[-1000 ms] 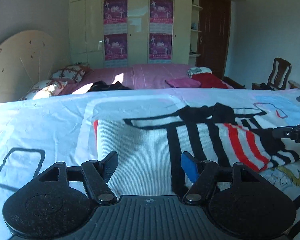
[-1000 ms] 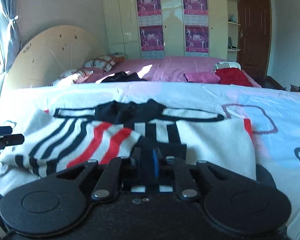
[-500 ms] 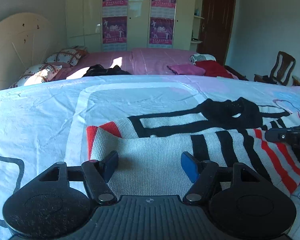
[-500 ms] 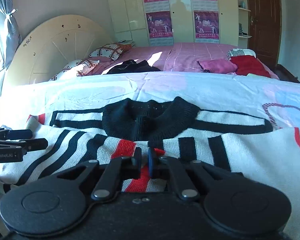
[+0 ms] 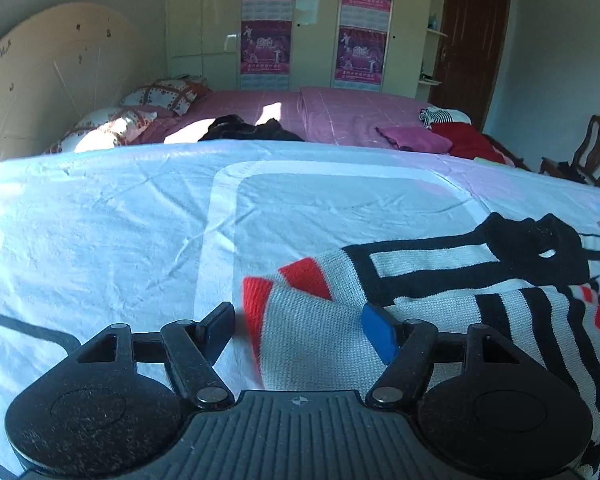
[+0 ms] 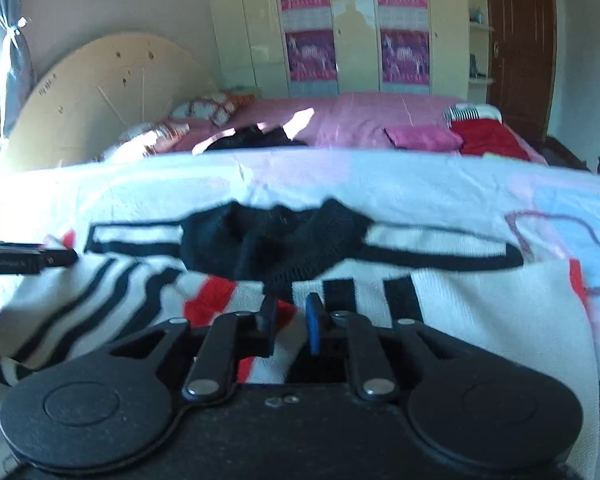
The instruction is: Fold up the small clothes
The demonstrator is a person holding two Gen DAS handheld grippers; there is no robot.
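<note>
Nearest to me, the left gripper (image 5: 300, 328) stands with its jaws wide, and they have just been opening further; the red-edged corner of the striped sweater (image 5: 440, 308) lies between the fingers, but neither pad presses on it. The right gripper (image 6: 290, 320) has its jaws nearly together with a fold of the sweater's red-and-white knit between them; the picture is too blurred to tell whether the pads actually pinch it.

The sweater (image 6: 380, 276) lies spread on the pale patterned bedsheet (image 5: 120, 232), its long axis running across the bed from side to side, black collar (image 6: 276, 240) towards the far side and part of the knit doubled over the body.

Only the right wrist view shows the left gripper's fingertips (image 6: 56, 258) from the side, reaching in over the sweater's left edge. Only the left wrist view takes in the wooden chair (image 5: 592, 156) by the wall.

Beyond lies a pink bed (image 5: 340, 116) carrying a dark garment (image 5: 248, 132), a folded pink cloth (image 5: 416, 140), a red one (image 5: 464, 144) and patterned pillows (image 5: 164, 94). Behind stands a cream wardrobe (image 5: 208, 20) with purple posters (image 5: 266, 46).
</note>
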